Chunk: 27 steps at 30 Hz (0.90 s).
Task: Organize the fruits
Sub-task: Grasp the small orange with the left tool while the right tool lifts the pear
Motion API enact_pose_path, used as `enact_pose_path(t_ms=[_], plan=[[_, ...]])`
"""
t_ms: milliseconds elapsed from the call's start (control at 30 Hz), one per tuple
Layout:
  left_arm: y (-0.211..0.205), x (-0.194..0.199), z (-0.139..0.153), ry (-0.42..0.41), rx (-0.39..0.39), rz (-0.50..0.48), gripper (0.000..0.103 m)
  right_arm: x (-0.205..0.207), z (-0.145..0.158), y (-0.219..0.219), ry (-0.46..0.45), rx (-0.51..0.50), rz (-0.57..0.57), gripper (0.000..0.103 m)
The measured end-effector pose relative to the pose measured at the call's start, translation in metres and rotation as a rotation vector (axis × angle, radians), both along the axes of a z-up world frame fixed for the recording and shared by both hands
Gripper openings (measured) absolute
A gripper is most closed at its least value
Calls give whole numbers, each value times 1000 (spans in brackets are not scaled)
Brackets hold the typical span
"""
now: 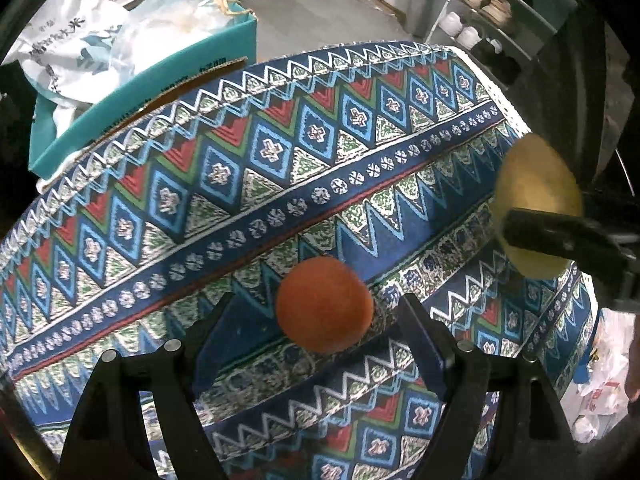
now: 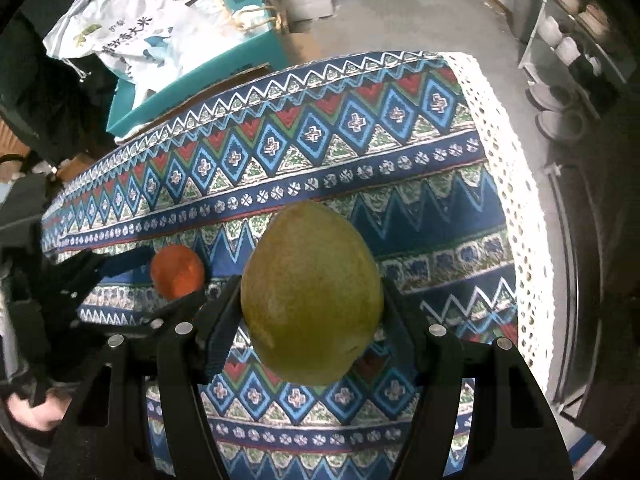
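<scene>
The right gripper (image 2: 312, 304) squeezes a green pear (image 2: 312, 300) above the patterned cloth (image 2: 360, 152). The left gripper (image 1: 320, 320) hangs open around an orange (image 1: 325, 304).

Dim, soft focus (fisheye-bent edges)

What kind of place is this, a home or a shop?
Probably a lived-in home or storage room: a patterned tablecloth covers the table, a shoe rack stands by the wall, and a rice sack sits in a teal box.
</scene>
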<state>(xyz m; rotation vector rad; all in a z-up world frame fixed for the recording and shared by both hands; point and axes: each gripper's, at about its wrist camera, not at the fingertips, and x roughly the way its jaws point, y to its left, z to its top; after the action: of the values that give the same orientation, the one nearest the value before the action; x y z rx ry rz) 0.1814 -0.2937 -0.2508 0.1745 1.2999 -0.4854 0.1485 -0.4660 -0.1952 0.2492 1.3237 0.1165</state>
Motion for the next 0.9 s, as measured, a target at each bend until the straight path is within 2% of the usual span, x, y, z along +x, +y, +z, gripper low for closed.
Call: enact_pose_path(t_ms=[100, 200, 233, 300, 400, 533, 900], plan=[[-3, -1, -3, -13, -15, 0, 81, -4, 2, 1, -3, 9, 1, 67], [-7, -2, -7, -11, -12, -1, 66, -5, 3, 4, -6, 0, 12, 67], [-10, -2, -9, -5, -4, 1, 57, -5, 4, 5, -6, -3, 14, 67], [-13, 0, -10, -4, 13, 15, 50, -5, 5, 8, -10, -8, 21, 67], [-13, 1, -10, 7, -17, 33, 49, -6, 9, 14, -20, -18, 36, 67], [-5, -3, -2, -6, -17, 51, 49, -7, 18, 22, -49, -46, 58, 67], [40, -21, 45, -36, -57, 80, 49, -20, 63, 54, -150, -36, 126, 67]])
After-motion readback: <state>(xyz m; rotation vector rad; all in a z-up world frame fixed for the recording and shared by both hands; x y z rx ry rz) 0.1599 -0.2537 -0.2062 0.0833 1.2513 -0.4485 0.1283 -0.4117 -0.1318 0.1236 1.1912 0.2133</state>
